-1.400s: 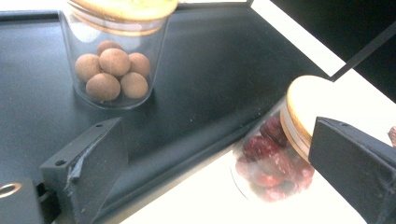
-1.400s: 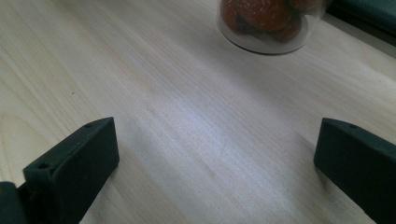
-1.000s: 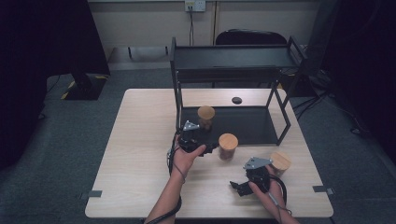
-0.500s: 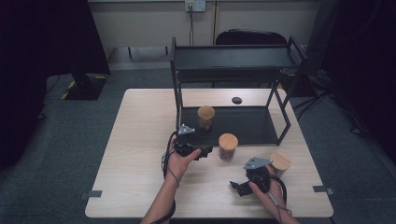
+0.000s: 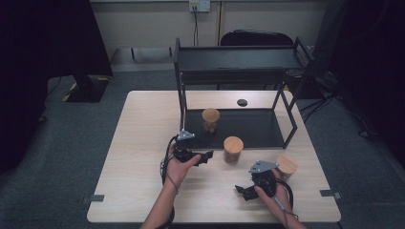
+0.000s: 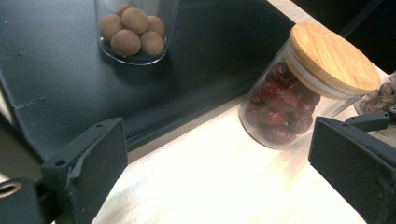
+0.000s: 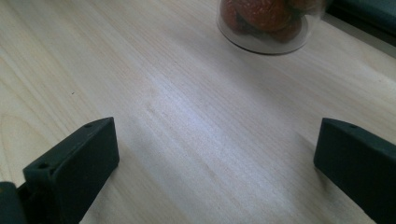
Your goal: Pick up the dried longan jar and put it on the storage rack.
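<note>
A glass jar of dark red fruit (image 5: pixel 233 150) (image 6: pixel 289 105) with a bamboo lid stands on the table just in front of the black rack. My left gripper (image 5: pixel 205 156) (image 6: pixel 219 158) is open, a short way left of this jar, with nothing between its jaws. A jar of round brown balls (image 5: pixel 210 119) (image 6: pixel 133 28) sits on the rack's bottom shelf (image 5: pixel 258 129) (image 6: pixel 196 70). A third lidded jar (image 5: pixel 287 166) stands by my right hand. My right gripper (image 5: pixel 242 192) (image 7: pixel 215 154) is open and low over bare wood; the red-fruit jar's base (image 7: pixel 268 23) lies ahead of it.
The black two-level rack (image 5: pixel 239 59) takes up the table's far half, its posts (image 5: pixel 182 112) close to my left hand. A small black disc (image 5: pixel 242 102) lies behind the rack. The light wooden table (image 5: pixel 138 143) has free room on its left side.
My left gripper has drawn back a little toward the person, away from the rack's corner. The right gripper and the jars have stayed in place.
</note>
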`<state>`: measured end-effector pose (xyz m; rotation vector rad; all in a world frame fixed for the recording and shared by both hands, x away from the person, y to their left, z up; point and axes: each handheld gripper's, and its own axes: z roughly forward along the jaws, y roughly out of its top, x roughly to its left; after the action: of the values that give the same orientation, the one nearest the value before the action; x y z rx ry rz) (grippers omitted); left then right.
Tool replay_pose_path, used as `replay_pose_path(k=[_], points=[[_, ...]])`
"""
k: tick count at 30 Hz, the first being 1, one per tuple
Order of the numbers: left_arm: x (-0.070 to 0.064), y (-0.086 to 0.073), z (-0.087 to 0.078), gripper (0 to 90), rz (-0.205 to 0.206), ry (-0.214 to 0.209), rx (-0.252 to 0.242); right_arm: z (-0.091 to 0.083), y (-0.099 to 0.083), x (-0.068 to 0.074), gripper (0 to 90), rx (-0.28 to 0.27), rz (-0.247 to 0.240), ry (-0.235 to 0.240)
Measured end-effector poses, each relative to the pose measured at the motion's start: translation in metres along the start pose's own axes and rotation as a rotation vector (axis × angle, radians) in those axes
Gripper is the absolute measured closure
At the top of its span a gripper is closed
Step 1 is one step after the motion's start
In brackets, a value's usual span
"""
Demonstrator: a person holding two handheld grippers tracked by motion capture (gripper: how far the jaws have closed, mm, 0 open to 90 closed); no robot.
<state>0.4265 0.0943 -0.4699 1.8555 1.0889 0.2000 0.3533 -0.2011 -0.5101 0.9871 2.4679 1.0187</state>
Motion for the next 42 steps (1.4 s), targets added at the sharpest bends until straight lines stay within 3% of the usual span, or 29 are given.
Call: replay_pose_path(k=[42], points=[[0.027, -0.027, -0.037, 4.4, -0.021, 0.054, -0.011, 0.0, 0.0, 0.0, 0.0, 0.0, 0.0, 0.0]])
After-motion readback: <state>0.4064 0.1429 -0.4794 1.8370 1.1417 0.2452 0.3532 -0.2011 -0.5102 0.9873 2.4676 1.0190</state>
